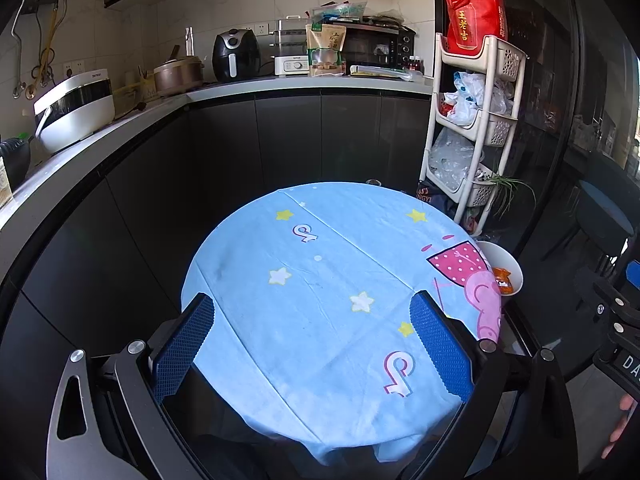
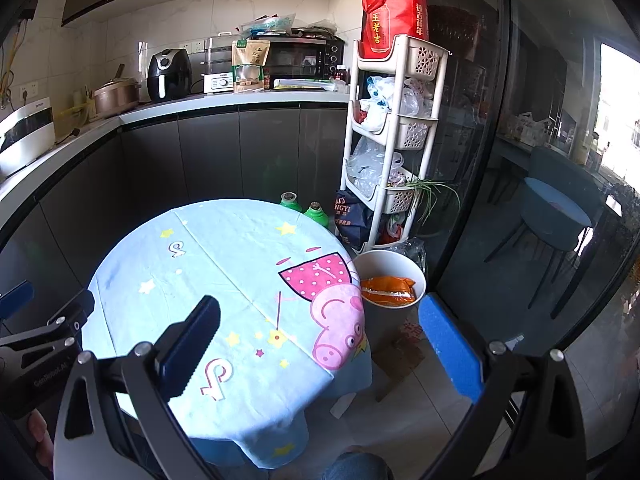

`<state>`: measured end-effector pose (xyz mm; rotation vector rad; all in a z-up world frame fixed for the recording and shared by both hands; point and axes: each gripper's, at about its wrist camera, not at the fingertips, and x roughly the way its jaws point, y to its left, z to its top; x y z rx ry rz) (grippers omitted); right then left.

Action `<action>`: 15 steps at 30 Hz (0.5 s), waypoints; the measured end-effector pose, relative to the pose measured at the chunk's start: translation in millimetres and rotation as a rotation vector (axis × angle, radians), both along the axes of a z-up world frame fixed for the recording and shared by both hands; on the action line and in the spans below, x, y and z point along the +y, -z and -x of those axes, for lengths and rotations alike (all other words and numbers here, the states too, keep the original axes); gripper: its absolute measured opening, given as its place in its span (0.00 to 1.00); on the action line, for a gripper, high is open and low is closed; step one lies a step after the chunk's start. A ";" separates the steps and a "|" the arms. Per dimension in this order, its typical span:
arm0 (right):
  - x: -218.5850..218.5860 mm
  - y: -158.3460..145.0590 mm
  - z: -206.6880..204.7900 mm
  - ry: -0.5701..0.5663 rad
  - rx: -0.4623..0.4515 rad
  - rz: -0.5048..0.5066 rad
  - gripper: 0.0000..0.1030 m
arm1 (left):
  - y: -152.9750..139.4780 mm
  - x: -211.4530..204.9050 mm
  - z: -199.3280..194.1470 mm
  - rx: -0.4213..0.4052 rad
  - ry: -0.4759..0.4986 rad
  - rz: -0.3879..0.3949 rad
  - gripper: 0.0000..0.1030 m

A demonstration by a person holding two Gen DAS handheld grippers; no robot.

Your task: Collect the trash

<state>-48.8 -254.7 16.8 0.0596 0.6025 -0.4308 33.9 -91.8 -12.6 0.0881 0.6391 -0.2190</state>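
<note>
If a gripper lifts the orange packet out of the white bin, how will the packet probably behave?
The orange packet looks like a soft, partly flattened pouch, so it would likely sag and bend between the fingers. Its film surface seems glossy, so it may be slippery. It lies loosely inside the white bin, apparently light; the bin itself might shift if bumped.

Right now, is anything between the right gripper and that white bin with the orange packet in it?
Nothing visible blocks it. The right gripper is open above the table edge, and the white bin stands just beyond on the floor, mouth open, orange packet inside.
</note>
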 end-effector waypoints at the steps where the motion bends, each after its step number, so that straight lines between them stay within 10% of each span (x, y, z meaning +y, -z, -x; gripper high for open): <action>1: 0.7 -0.2 0.2 -0.001 -0.001 0.000 0.97 | -0.1 0.1 0.5 0.000 0.001 0.002 0.92; 15: 2.4 0.1 -0.2 -0.005 -0.001 0.000 0.97 | -1.4 -1.0 1.9 -0.002 -0.003 0.008 0.92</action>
